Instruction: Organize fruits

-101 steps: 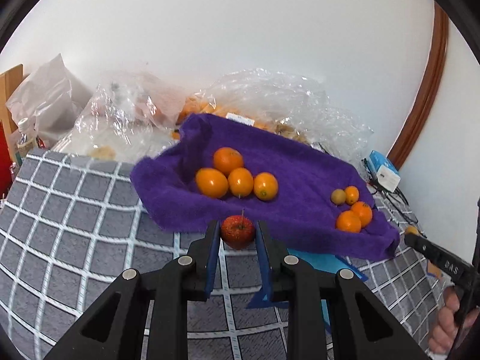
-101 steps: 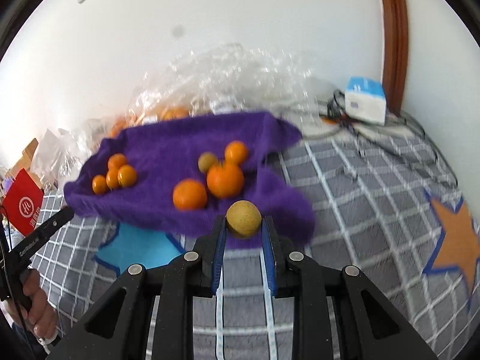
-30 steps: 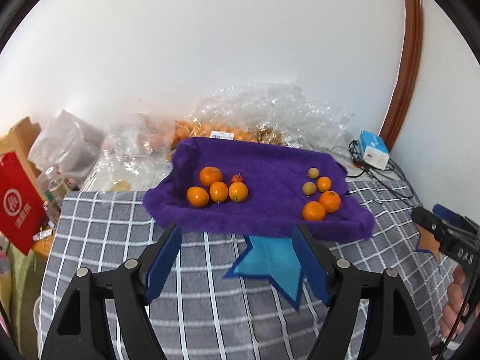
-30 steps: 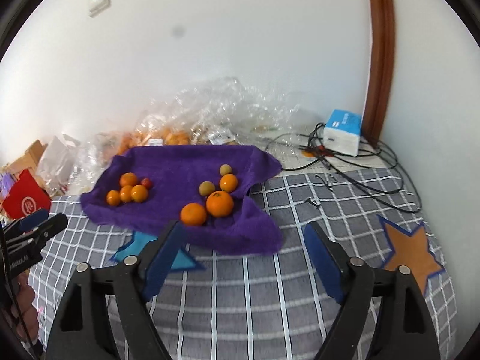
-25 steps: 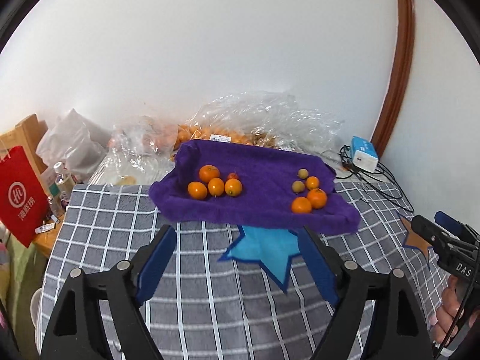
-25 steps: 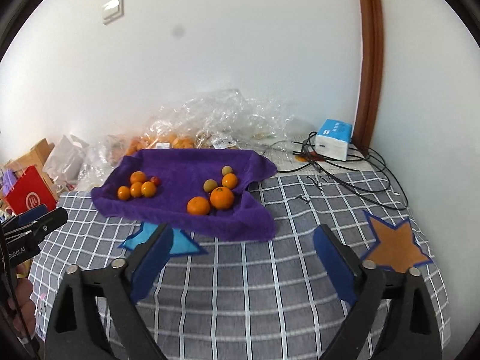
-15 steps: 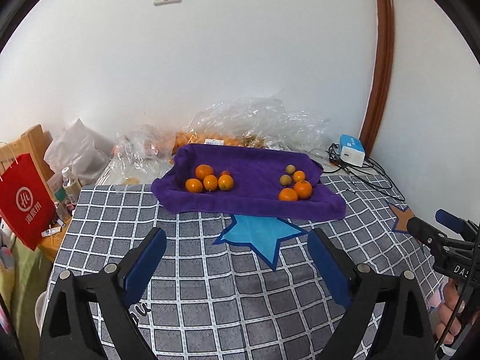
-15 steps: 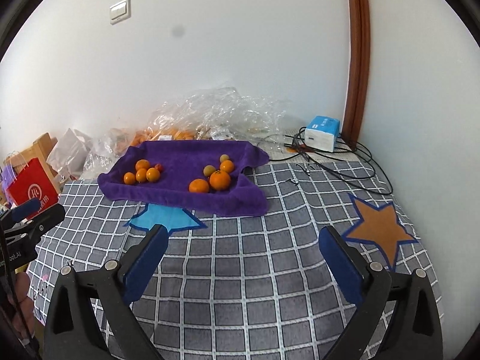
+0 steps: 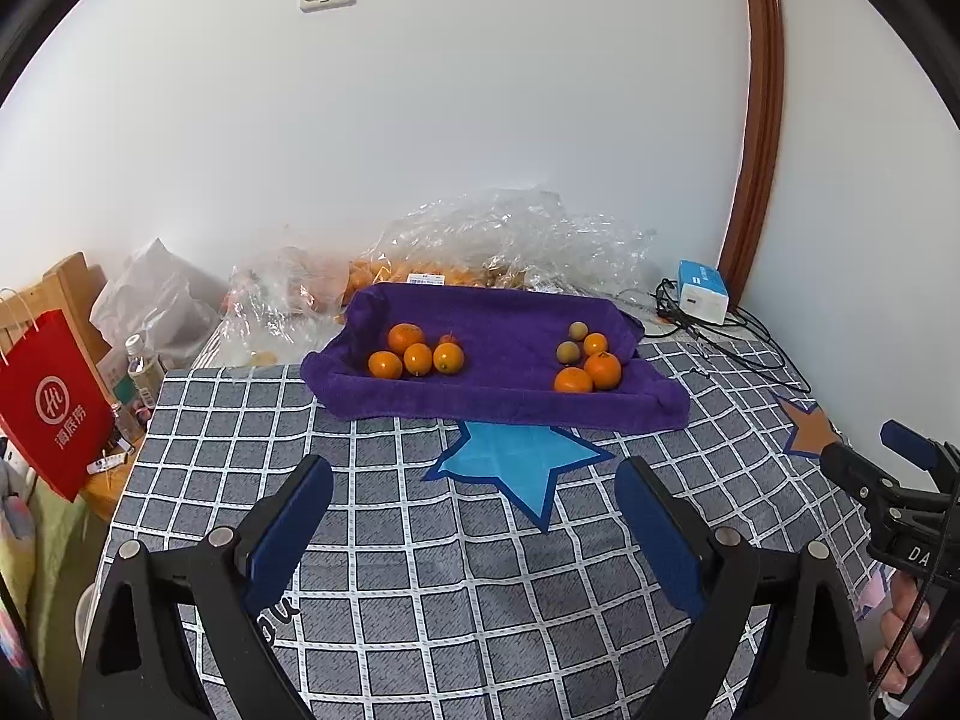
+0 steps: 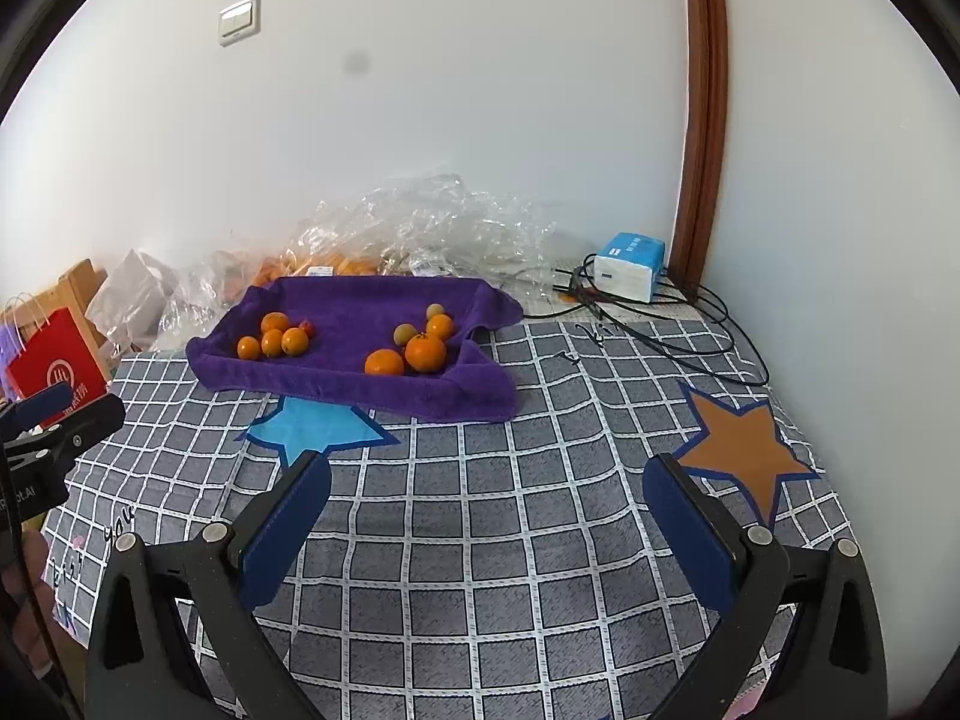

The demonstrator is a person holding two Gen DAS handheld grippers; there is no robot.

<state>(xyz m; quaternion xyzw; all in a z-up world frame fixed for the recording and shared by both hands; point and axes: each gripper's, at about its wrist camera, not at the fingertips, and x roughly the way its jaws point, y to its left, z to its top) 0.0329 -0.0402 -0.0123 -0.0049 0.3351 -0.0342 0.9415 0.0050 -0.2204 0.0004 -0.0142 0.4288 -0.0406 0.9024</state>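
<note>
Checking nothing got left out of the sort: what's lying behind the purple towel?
Behind the purple towel, crumpled clear plastic bags lie against the wall, with more orange fruit showing through them. How many fruits are bagged is hidden by the plastic.

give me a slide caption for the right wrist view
Open right gripper above the checked tablecloth, facing a purple towel holding two fruit groups.

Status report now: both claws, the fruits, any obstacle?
Left claw and right claw open, empty. Fruits in two groups on purple towel: left group, right group. Nothing in the way.
</note>
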